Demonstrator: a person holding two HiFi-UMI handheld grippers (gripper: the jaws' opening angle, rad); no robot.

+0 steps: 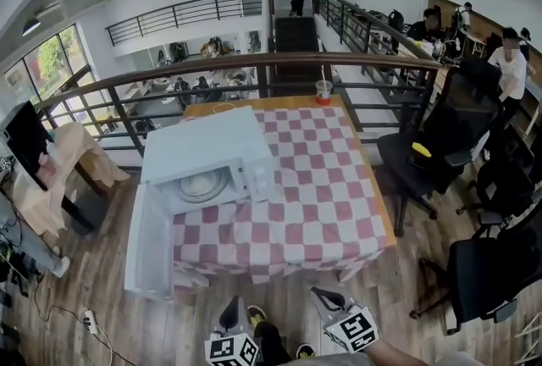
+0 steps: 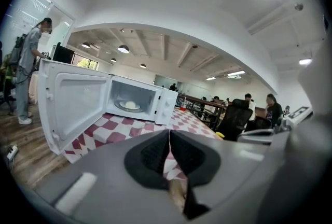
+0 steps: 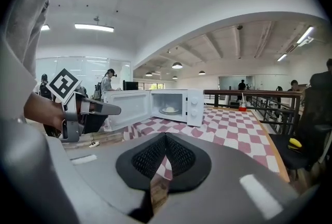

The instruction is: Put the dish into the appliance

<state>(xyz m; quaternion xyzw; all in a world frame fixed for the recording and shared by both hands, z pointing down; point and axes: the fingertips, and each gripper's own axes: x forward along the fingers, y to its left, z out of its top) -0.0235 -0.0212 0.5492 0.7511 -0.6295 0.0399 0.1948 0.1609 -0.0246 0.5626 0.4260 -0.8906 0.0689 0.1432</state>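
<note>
Jaws together, empty, on left gripper [image 2: 169, 134] and right gripper [image 3: 166, 136]; left gripper's side only in right gripper view.

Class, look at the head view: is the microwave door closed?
No, the microwave door hangs open, with the dish visible inside.

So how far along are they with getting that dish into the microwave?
Mostly done: the dish already sits inside the microwave. Nothing is in hand: the left hand-held gripper and the right hand-held gripper are both shut and empty, held short of the table. What probably remains is the door, which hangs wide open.
</note>
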